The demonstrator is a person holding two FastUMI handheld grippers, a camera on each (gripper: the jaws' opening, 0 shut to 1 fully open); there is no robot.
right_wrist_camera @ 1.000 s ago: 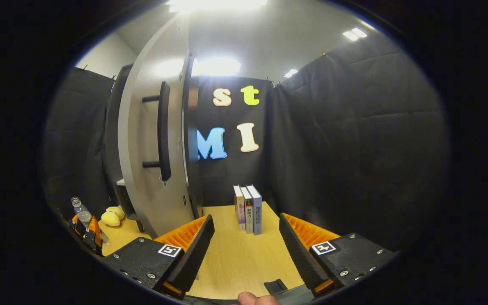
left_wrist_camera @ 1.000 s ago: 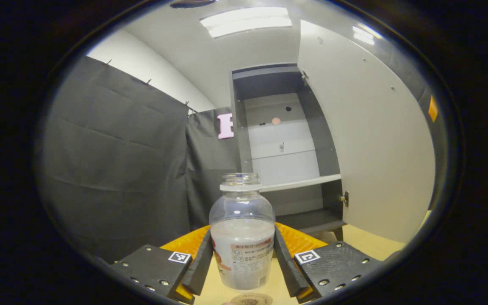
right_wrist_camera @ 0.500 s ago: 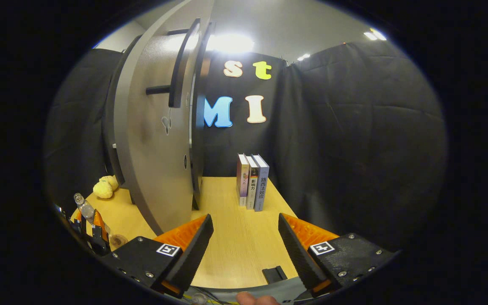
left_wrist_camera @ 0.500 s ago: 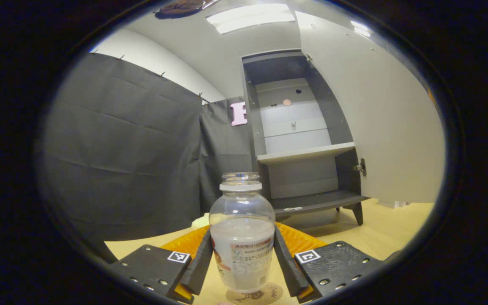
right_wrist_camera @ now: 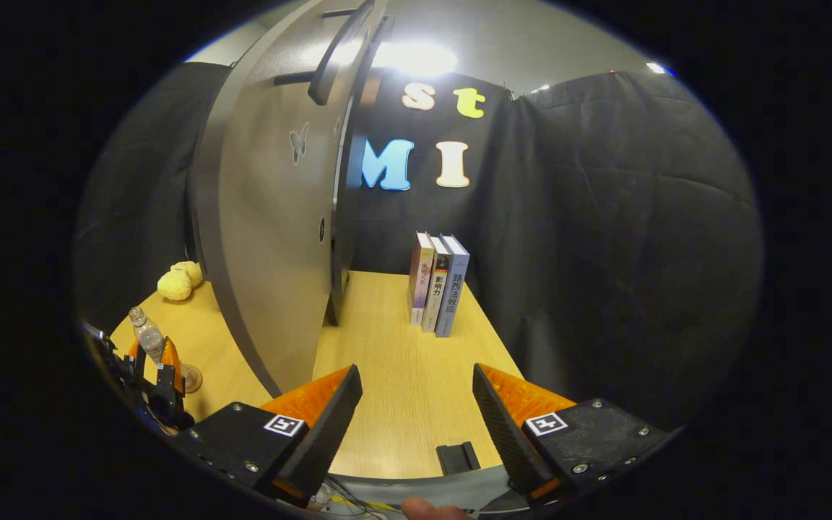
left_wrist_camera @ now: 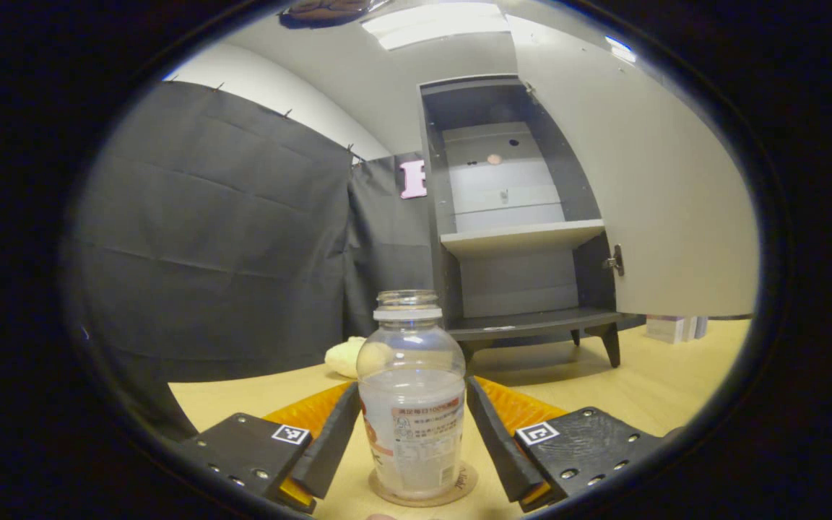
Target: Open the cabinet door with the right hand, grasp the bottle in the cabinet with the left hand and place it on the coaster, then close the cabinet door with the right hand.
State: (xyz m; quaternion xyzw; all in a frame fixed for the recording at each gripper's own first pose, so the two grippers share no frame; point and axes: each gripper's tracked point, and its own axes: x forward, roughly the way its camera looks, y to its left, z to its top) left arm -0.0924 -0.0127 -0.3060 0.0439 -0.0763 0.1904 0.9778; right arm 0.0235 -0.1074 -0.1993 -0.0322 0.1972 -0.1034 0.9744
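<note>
Setting the bottle (left_wrist_camera: pixel 410 393) on the coaster (left_wrist_camera: pixel 422 491), door (right_wrist_camera: pixel 271 217) wide open.

The bottle stands upright on the coaster on the table (left_wrist_camera: pixel 640 383), between the fingers of the left gripper (left_wrist_camera: pixel 410 451); they flank its lower body closely, though whether they press or have just let go I cannot tell. A sideways pull-out could catch the bottle and tip it (it looks light and tall), or drag it off the coaster. The right gripper (right_wrist_camera: pixel 412 426) is spread and empty, low over the table, with the handle (right_wrist_camera: pixel 336 50) well above it; swinging the door shut looks safe for the bottle.
</note>
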